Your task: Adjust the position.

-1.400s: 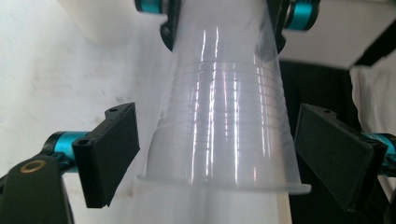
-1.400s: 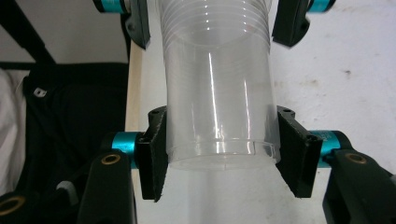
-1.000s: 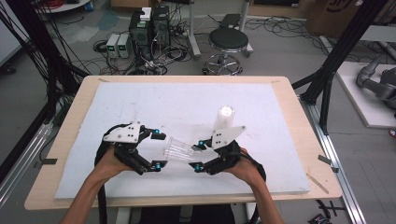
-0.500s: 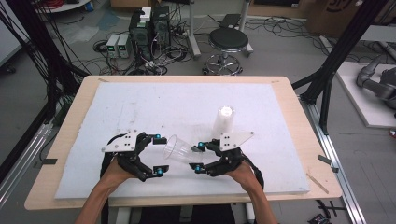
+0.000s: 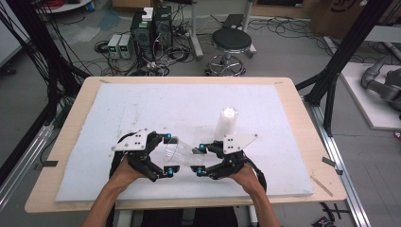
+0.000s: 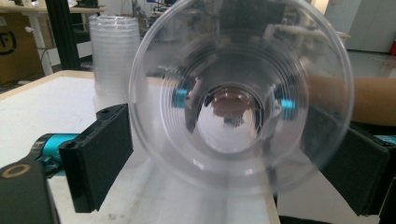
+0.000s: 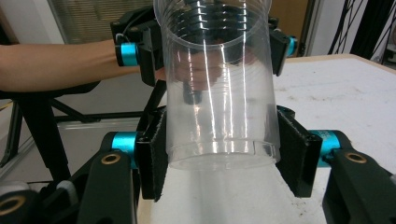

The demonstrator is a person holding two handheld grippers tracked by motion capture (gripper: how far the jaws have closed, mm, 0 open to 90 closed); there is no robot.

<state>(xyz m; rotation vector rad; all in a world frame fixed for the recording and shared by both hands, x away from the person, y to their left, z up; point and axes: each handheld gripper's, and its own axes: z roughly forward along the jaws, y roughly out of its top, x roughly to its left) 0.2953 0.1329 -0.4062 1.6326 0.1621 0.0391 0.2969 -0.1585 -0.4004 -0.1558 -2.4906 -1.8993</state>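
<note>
While right tongs point(image 7: 219, 158) clamp the clear cup point(image 7: 217, 88), left tongs point(image 6: 233, 158) stand apart, seemingly clear of its rim.

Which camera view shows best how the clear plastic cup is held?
The right gripper view: the right gripper pads press both sides of the clear cup near its base. The left gripper view looks into its mouth, between the open left gripper jaws. The high view shows it small, lying between both grippers.
</note>
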